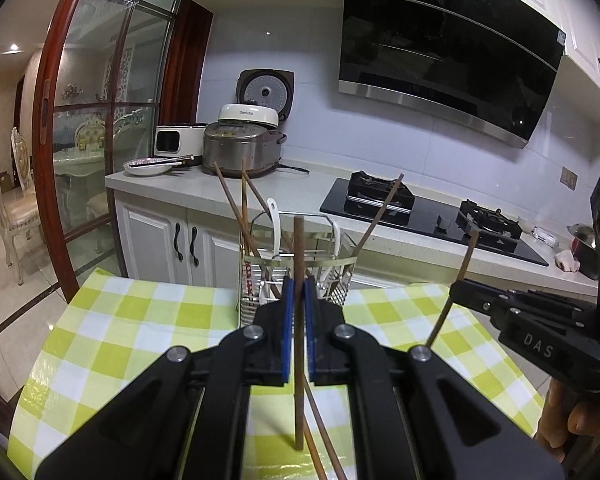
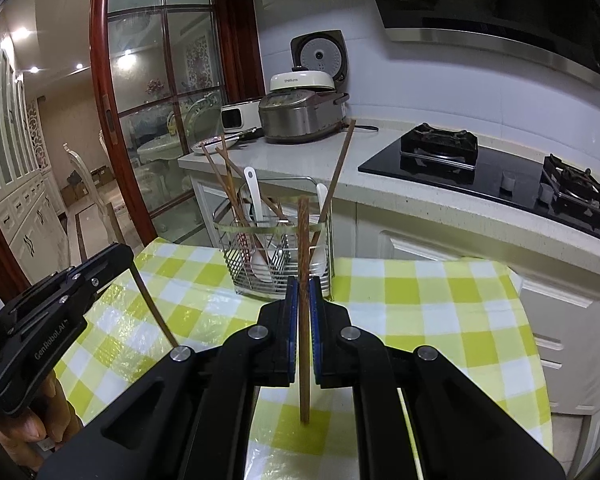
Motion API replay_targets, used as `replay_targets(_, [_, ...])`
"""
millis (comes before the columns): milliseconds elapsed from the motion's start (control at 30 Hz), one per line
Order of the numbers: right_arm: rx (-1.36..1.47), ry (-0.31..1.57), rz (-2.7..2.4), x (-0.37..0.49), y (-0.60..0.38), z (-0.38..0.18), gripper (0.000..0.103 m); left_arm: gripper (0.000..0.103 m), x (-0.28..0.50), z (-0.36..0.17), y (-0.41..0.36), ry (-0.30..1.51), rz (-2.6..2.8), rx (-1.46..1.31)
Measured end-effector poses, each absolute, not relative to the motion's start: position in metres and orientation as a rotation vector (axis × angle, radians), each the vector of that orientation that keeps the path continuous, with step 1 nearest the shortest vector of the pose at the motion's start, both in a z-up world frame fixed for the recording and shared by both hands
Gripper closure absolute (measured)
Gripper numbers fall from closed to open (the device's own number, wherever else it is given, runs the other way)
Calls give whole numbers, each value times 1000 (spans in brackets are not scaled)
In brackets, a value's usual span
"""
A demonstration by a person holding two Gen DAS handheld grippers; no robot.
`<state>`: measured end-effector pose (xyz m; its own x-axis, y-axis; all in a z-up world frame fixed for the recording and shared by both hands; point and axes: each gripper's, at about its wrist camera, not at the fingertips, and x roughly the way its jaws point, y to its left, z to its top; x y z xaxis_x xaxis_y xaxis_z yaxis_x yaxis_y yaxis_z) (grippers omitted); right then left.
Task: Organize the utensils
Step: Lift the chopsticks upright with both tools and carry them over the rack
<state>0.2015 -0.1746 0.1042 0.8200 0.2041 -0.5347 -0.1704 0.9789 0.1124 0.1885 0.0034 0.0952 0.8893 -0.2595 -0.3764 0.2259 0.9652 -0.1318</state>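
Both wrist views face utensil rack [image 1: 296,276] [image 2: 278,256], close.

We see bright, even indoor light; ceiling spots [image 2: 20,34] flare at left, glare streaks the range hood [image 1: 452,52], edges bow with fisheye distortion, corners darken, and focus stays sharp.

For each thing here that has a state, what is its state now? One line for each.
Left gripper: shut on a chopstick, held upright.
Right gripper: shut on a second chopstick, held upright.
Utensil rack: upright on the checked cloth, holding chopsticks and white spoons.
Rice cooker: lid closed.
Stove: no flame visible.
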Motion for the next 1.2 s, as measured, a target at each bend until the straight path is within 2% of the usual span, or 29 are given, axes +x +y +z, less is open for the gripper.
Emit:
replay_targets(500, [67, 569, 225, 242, -175, 140, 96, 97, 232, 136, 12, 361, -234, -104])
replay_targets(1200, [41, 453, 287, 296, -157, 253, 96, 97, 276, 230, 1, 191, -240, -69])
